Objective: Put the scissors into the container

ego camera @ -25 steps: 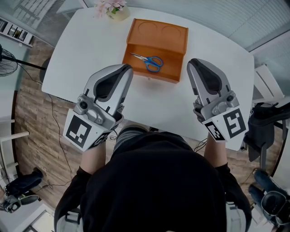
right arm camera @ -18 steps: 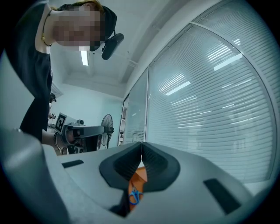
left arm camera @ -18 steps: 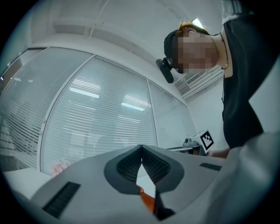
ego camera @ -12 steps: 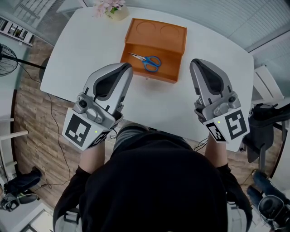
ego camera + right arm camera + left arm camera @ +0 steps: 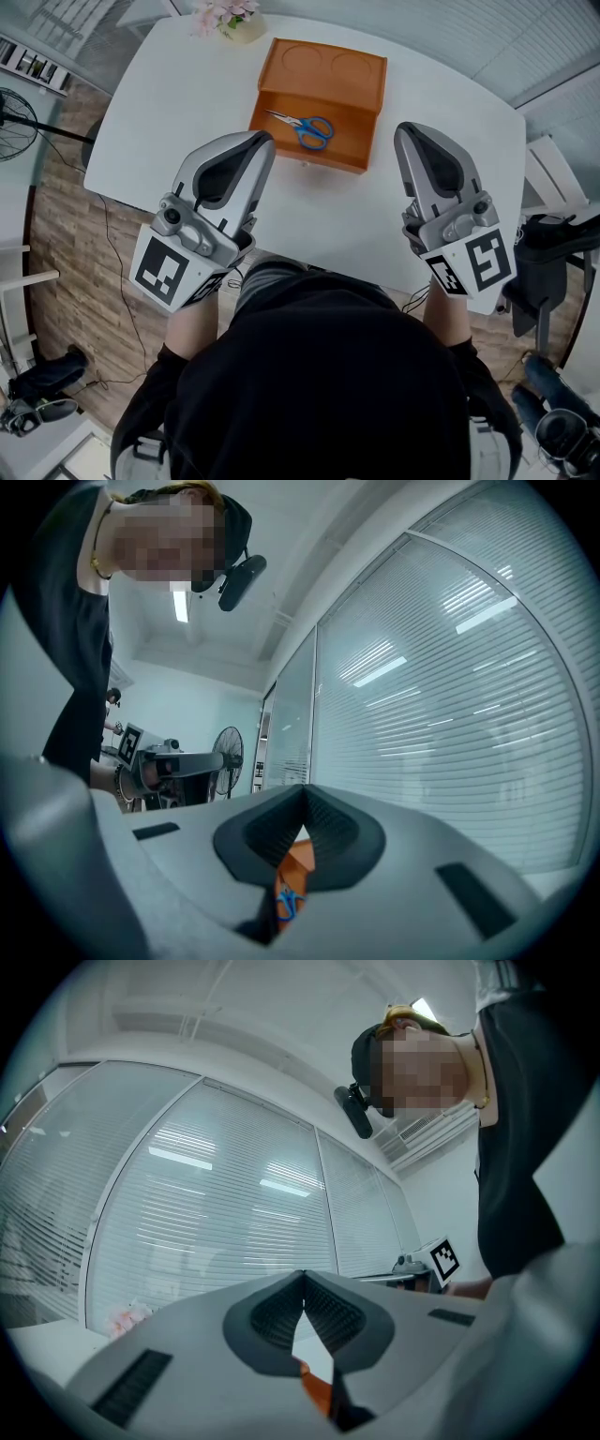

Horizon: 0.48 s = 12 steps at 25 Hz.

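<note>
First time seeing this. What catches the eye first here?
An orange container sits on the far side of the white table, with blue-handled scissors lying in its near compartment. Nearer the person, the left gripper and right gripper hover on either side, both shut and empty.

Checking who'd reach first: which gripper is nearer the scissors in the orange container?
Left. The left gripper sits at the near-left corner of the container, close to the scissors inside; the right gripper is farther off, beyond its right wall.

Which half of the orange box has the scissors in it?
The near half: the blue-handled scissors lie inside it. The far half has only two round hollows.
</note>
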{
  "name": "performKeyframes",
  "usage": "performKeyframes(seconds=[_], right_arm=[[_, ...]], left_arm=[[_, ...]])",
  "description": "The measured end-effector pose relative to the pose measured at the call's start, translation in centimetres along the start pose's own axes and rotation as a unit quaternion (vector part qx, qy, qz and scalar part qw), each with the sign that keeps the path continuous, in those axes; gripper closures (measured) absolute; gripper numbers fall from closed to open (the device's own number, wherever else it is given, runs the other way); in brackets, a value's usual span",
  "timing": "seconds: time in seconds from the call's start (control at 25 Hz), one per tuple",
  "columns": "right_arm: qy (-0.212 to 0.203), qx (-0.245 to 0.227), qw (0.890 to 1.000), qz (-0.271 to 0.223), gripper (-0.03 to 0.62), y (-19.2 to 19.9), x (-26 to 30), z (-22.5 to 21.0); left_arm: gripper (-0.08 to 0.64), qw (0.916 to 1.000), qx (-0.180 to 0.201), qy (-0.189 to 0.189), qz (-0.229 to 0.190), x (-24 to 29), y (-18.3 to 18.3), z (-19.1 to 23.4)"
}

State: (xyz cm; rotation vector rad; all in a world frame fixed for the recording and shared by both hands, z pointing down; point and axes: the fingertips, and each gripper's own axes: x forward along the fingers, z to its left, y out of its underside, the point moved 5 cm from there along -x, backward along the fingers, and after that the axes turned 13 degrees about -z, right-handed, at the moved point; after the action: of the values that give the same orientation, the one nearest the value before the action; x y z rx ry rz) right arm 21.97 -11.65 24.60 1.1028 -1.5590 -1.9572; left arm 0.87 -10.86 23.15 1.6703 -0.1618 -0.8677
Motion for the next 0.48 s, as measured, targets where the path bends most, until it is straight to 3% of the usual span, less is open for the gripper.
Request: performKeyframes(seconds=[0.48], right_arm=[[0.007, -0.014, 1.0, 0.007, 0.589, 0.12, -0.03, 0.16]], left_arm=[[0.548, 1.0, -0.002, -0.002, -0.001, -0.08, 0.15, 0.05]])
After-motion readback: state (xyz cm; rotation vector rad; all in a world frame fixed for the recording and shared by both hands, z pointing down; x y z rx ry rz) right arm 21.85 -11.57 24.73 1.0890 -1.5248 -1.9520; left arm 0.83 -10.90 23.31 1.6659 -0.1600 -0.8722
